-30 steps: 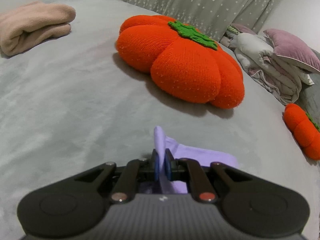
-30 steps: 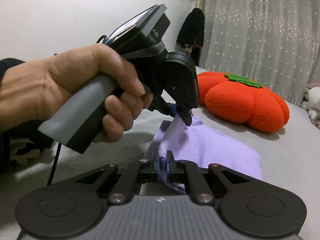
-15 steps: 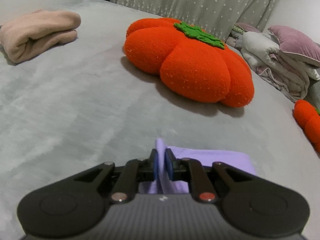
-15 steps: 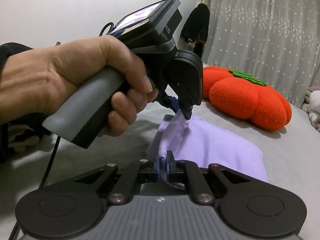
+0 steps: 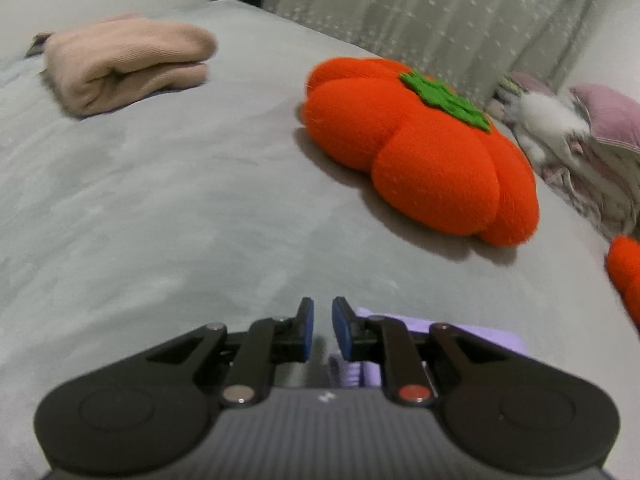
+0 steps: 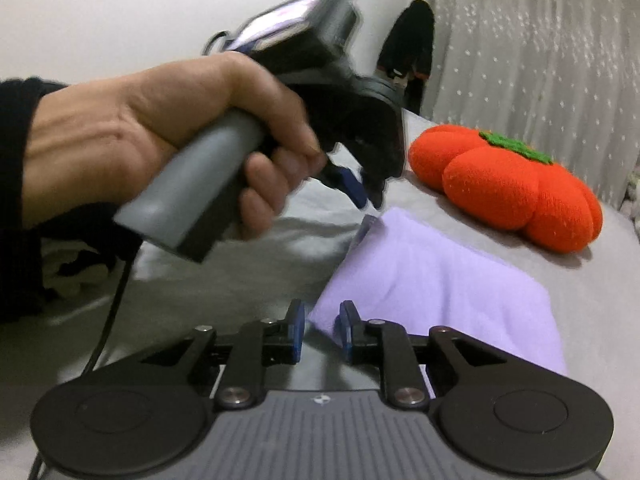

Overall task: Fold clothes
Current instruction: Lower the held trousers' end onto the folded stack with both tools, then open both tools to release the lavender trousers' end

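lavender cloth (image 6: 436, 280) lies folded on the bed (image 5: 160, 208), at one o'clock of the spread right tongs (image 6: 320, 330); left tongs (image 5: 322, 330) spread above its corner.

In the left wrist view, bare grey bed (image 5: 168, 208) fills the centre and left of the frame ahead of the left tongs (image 5: 322, 328). A folded beige garment (image 5: 124, 64) blocks the upper left. The big orange pumpkin cushion (image 5: 424, 152) blocks the upper right, with a heap of bedding (image 5: 580, 160) behind it. A second orange cushion (image 5: 626, 276) sits at the right edge. In the right wrist view, the purple cloth (image 6: 440, 280) lies directly ahead of the right tongs (image 6: 322, 332), and the left hand (image 6: 160, 144) crowds the upper left.
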Tool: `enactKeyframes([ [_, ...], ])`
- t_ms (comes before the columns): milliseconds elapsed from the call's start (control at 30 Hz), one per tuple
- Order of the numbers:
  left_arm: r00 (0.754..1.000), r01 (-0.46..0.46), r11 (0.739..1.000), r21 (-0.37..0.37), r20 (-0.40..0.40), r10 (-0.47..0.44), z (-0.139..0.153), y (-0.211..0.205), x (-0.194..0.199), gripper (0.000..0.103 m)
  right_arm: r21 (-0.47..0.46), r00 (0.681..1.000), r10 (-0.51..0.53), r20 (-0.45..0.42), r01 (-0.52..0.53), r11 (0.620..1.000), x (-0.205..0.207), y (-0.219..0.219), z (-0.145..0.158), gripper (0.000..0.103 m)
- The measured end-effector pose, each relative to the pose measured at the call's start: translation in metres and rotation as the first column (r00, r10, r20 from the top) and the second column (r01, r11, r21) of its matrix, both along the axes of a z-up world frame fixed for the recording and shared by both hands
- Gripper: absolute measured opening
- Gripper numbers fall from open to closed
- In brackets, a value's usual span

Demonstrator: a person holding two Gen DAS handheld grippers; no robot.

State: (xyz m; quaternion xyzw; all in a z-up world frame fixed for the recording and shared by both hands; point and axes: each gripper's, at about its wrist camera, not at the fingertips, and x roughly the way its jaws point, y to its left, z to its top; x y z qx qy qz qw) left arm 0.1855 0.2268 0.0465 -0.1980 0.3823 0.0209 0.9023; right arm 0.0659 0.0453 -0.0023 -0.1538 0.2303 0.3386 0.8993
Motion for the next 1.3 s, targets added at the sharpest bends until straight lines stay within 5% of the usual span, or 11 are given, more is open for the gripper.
enactKeyframes([
  [333,0.999,-0.013,0.995,-0.103,-0.047,0.008,0.019,-0.028,-0.04,0.013,0.207,0.974,-0.14,-0.179,0.176,0.962,0.005,-0.076,0.02,0.021],
  [533,0.996,-0.067,0.991,-0.112,-0.07,0.06,0.017,-0.039,-0.058,0.015,0.295,0.895,-0.256,-0.366,0.373,0.88,0.021,-0.157,0.024,0.022],
  [867,0.994,-0.082,0.989,-0.123,-0.081,0.072,0.0,-0.04,-0.059,0.015,0.517,0.693,-0.042,-0.72,0.575,0.634,0.065,-0.204,-0.015,0.022],
  [1033,0.994,-0.078,0.991,-0.113,-0.091,0.068,-0.006,-0.043,-0.06,0.015,0.574,0.624,0.048,-0.78,0.683,0.452,0.06,-0.213,-0.033,0.022],
  [1300,0.993,-0.075,0.991,-0.111,-0.099,0.064,-0.007,-0.044,-0.061,0.015,0.561,0.551,0.123,-0.825,0.777,0.286,0.057,-0.212,-0.053,0.023],
])
